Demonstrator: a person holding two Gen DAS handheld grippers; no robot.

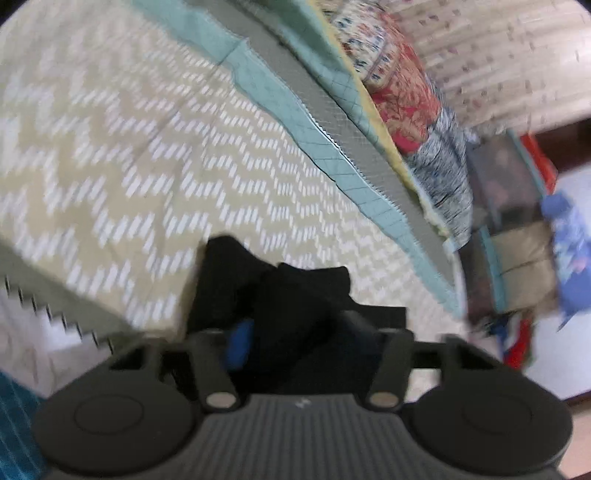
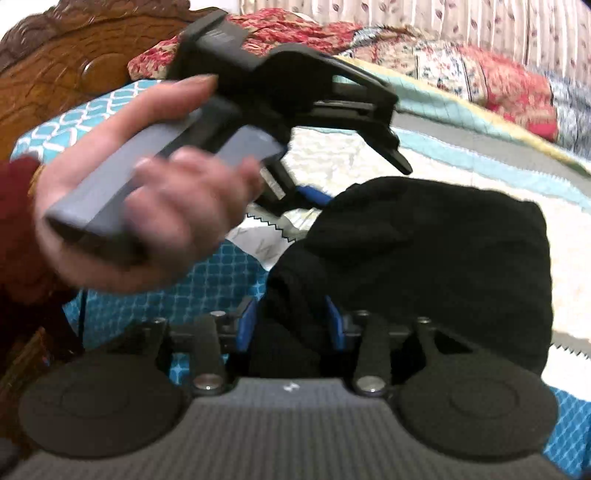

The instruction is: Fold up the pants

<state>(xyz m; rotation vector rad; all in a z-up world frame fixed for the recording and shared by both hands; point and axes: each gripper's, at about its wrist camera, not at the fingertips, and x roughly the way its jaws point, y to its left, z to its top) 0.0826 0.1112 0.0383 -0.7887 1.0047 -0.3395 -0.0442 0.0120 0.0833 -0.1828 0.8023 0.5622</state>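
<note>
We see the black, soft-knit pants (image 2: 436, 258) bunched into a rounded heap on the bed, lying over a cream quilt with white zigzag dashes (image 1: 122, 155) and partly over a teal sheet with a white lattice print (image 2: 207, 280). In the right wrist view a fold of the dark cloth runs down between the blue-lined fingers (image 2: 246, 326) of the right claw (image 2: 291, 325); the jaws stand partly apart, and whether the pads press the cloth we cannot tell. In the left wrist view the left claw (image 1: 295, 339) likewise has black fabric lying between its fingers (image 1: 240, 343), jaws partly apart, and the blur hides whether the pads bear on it. From the right wrist view we also see the left claw from the side, held by a hand (image 2: 147, 206) with a dark red sleeve (image 2: 18, 229), angled down toward the near edge of the heap. Beyond the pants lie a pale green quilted blanket with a grey serrated border (image 1: 332, 122) and a red, blue and cream floral patchwork quilt (image 1: 402, 96), rolled along the far side of the bed. A carved brown wooden headboard (image 2: 74, 62) stands at the upper left of the right view, and a striped, flower-printed curtain (image 2: 480, 22) hangs behind. At the bedside stands blurred clutter of blue and red items (image 1: 565, 251).
</note>
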